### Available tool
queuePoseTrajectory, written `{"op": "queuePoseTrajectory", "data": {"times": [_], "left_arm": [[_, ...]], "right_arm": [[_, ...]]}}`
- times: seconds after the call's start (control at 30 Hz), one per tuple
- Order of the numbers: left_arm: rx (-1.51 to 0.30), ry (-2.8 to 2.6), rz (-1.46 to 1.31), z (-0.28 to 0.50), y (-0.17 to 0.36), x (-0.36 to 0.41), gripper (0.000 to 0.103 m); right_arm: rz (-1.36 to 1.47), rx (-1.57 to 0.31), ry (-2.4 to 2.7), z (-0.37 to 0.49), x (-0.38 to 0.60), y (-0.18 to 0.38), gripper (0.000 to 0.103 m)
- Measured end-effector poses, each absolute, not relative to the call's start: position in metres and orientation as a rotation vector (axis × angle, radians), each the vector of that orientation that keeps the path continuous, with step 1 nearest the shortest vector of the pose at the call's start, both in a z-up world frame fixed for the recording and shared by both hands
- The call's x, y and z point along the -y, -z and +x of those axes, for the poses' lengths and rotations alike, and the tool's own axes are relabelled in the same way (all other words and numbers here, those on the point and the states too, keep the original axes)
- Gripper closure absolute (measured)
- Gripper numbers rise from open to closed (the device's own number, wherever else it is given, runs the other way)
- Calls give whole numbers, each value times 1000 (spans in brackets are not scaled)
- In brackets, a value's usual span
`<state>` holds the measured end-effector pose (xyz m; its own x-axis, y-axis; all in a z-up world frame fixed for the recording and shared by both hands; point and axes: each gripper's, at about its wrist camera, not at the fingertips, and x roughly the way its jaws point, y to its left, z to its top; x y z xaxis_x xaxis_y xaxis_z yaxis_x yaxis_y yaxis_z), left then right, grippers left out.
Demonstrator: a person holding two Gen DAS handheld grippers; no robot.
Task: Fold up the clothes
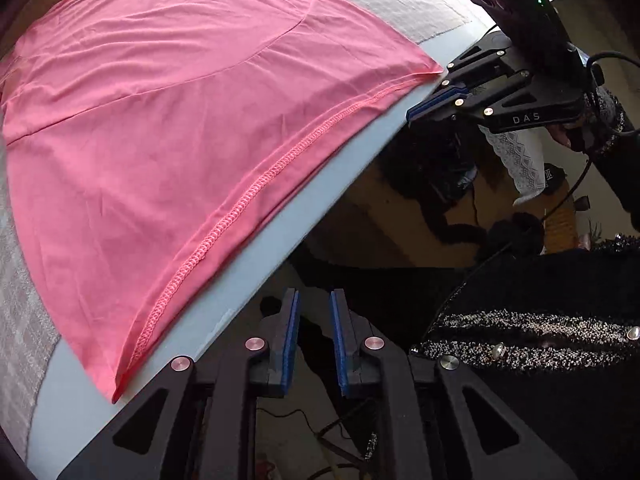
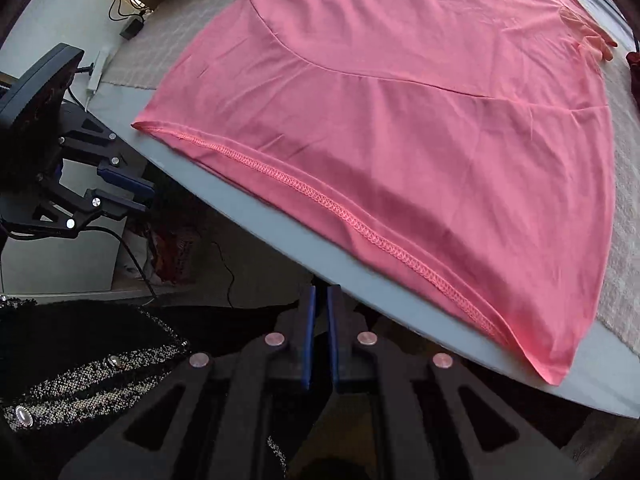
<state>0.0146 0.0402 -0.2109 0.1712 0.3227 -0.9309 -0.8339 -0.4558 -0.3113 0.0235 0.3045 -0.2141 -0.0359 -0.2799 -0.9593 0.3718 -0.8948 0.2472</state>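
A pink garment (image 1: 152, 120) lies spread flat on the table (image 1: 224, 280), its stitched hem (image 1: 248, 196) running along the near edge. My left gripper (image 1: 315, 300) hovers off the table edge, just short of the hem's near corner, open and empty. My right gripper (image 1: 434, 100) sits by the hem's far corner, its blue pads almost together with nothing between them. In the right wrist view the garment (image 2: 420, 120) fills the table (image 2: 260, 208). There my right gripper (image 2: 322, 296) is below the edge near mid-hem, and the open left gripper (image 2: 138, 194) is at the left.
A pale textured cloth (image 1: 416, 4) covers the table under the garment. A person's black sparkly sleeve (image 1: 540, 332) is at the lower right. Cables and a white power strip (image 2: 96, 70) lie at the table's far left. Dark clutter (image 1: 448, 168) sits on the floor below the edge.
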Motion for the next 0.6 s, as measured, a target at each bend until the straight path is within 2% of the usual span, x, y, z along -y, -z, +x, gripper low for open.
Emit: {"op": "queuePoseTrajectory", "data": {"times": [0.07, 0.13, 0.2, 0.33, 0.47, 0.5, 0.57, 0.6], "left_arm": [[-535, -1584, -1440, 1, 204, -37, 84], [-545, -1621, -1432, -10, 202, -37, 75], [-608, -1617, -1431, -14, 209, -38, 64], [-664, -1605, -1454, -20, 223, -40, 65], [-681, -1608, -1432, -15, 227, -41, 73], [-693, -1612, -1422, -13, 226, -41, 78], [-681, -1621, -1426, -14, 226, -38, 92], [-673, -1626, -1429, -15, 226, -36, 98]], "right_arm": [[1751, -127, 2039, 16, -302, 204, 87], [1714, -181, 2056, 8, -296, 202, 67], [1710, -273, 2045, -1, -289, 207, 63], [1737, -362, 2014, -13, -284, 217, 64], [1741, -379, 1995, -14, -280, 223, 64], [1735, -392, 1992, -12, -278, 224, 65], [1724, -424, 1986, -9, -275, 224, 71], [1724, -421, 1987, -9, -276, 223, 81]]}}
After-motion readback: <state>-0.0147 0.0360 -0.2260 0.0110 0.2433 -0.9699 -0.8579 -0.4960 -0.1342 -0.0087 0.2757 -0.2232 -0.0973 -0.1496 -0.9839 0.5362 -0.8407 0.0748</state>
